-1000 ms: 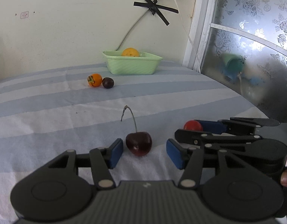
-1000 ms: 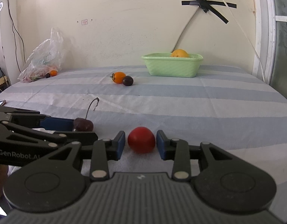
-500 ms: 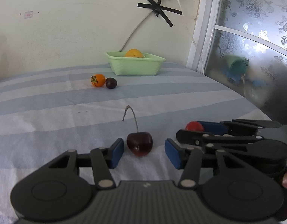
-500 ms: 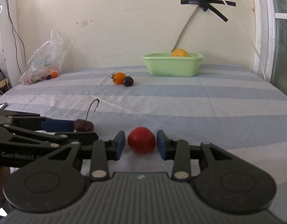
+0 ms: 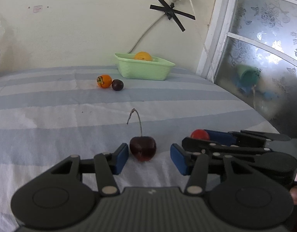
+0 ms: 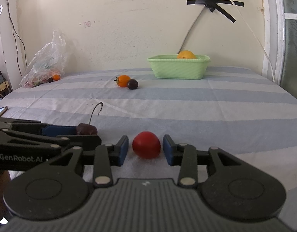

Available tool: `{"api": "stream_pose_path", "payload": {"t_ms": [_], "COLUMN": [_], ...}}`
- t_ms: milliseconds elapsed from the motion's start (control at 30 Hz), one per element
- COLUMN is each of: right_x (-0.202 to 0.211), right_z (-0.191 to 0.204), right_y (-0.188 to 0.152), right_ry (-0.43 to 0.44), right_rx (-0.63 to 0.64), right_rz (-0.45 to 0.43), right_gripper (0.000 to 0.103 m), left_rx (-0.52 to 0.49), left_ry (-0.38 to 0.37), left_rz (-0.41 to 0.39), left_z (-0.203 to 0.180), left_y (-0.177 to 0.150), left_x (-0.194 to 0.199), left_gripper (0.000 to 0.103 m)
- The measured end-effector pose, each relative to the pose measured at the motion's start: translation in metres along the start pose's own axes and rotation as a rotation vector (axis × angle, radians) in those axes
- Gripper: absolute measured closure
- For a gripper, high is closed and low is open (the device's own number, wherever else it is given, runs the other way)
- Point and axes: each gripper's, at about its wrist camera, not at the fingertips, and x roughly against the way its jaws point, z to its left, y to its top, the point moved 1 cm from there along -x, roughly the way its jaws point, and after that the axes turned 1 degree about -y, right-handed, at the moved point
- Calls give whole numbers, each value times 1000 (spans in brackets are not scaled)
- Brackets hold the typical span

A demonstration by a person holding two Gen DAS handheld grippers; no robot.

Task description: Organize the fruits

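Observation:
A dark red cherry (image 5: 142,148) with an upright stem lies on the striped cloth between the blue pads of my left gripper (image 5: 148,152). It sits close to the left pad and clear of the right one, so the gripper is open. A red tomato (image 6: 146,145) rests between the pads of my right gripper (image 6: 145,146), with a thin gap on each side, so that gripper is open too. The two grippers sit side by side. At the far wall stands a green basket (image 6: 179,69) holding an orange fruit (image 6: 186,55).
An orange tomato (image 6: 122,80) and a dark plum (image 6: 132,84) lie together on the cloth in front of the basket. A plastic bag of fruit (image 6: 46,61) leans at the far left. A phone (image 6: 0,111) lies at the left edge. A frosted window (image 5: 264,67) borders the right.
The left gripper has rolled slightly and its pads stand a little closer around the cherry. The right gripper and the tomato look the same.

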Motion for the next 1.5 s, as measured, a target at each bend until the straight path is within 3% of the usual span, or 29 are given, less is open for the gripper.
{"api": "stream_pose_path", "payload": {"t_ms": [667,767,833,933,1067,1267,1367,1500], "right_x": [4,6,8,9,7,-20,-51,-106], "right_z": [6,11,12,4,-15,-63,-82,-92], "right_y": [-3,-5,-5,1,24,97,129,153], "right_ry": [-7,-13,-20,-5,-1,20,13,-6], "right_rx": [48,82,94,67,46,13,6,-20], "right_rz": [-7,-13,-24,-35,-73,-165,-190,-149], "right_gripper": [60,63,71,71,71,71,71,71], "left_rx": [55,54,41,27,91,94,91,121], "left_ry": [12,8,4,-10,-82,-124,-124,-109], "left_rz": [-20,-29,-41,-49,-33,-101,-93,-17], "left_z": [7,6,4,1,10,16,25,41], "left_y": [-2,-2,0,8,41,129,171,202], "left_x": [5,6,8,7,-6,-44,-88,-150], "left_gripper": [72,72,72,72,72,72,72,72]}}
